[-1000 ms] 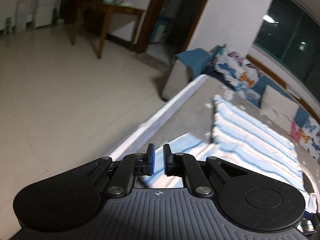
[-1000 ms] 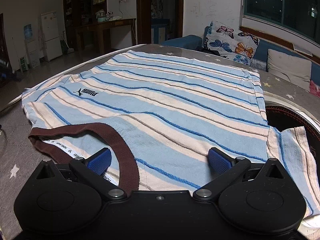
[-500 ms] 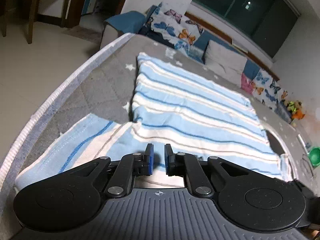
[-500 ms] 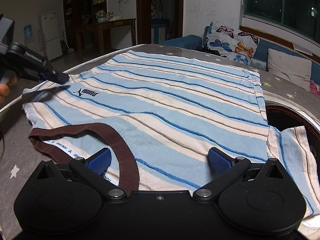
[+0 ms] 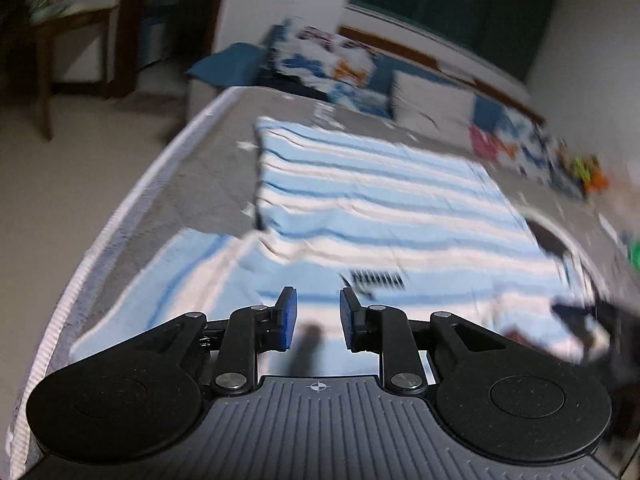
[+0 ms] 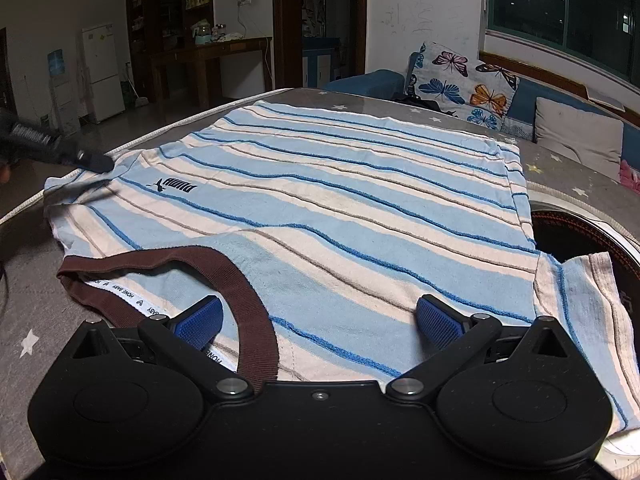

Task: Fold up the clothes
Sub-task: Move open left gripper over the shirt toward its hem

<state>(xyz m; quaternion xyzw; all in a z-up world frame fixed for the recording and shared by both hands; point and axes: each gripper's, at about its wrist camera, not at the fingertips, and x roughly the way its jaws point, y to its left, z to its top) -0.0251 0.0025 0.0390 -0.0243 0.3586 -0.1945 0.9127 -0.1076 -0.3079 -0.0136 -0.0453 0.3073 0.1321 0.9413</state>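
A light blue and cream striped T-shirt (image 6: 340, 208) with a brown collar (image 6: 240, 280) lies flat on the grey star-patterned bed (image 6: 24, 280). My right gripper (image 6: 320, 316) is wide open and empty, low over the collar end. My left gripper (image 5: 314, 316) is partly open with nothing between its pads, over the shirt's left sleeve (image 5: 168, 280); the left wrist view is blurred. In the right wrist view the left gripper (image 6: 94, 162) sits at the far left, its tip touching the shirt's shoulder by the sleeve.
Butterfly cushions (image 6: 460, 80) and a grey pillow (image 6: 576, 132) line the far side of the bed. A round black object (image 6: 580, 236) sits at the right beside the shirt. The bed's left edge (image 5: 120, 220) drops to the floor. A wooden table (image 6: 208, 56) stands behind.
My left gripper has moved forward onto the shirt's sleeve and shoulder and its jaws have parted from nearly shut. My right gripper has stayed still and open.
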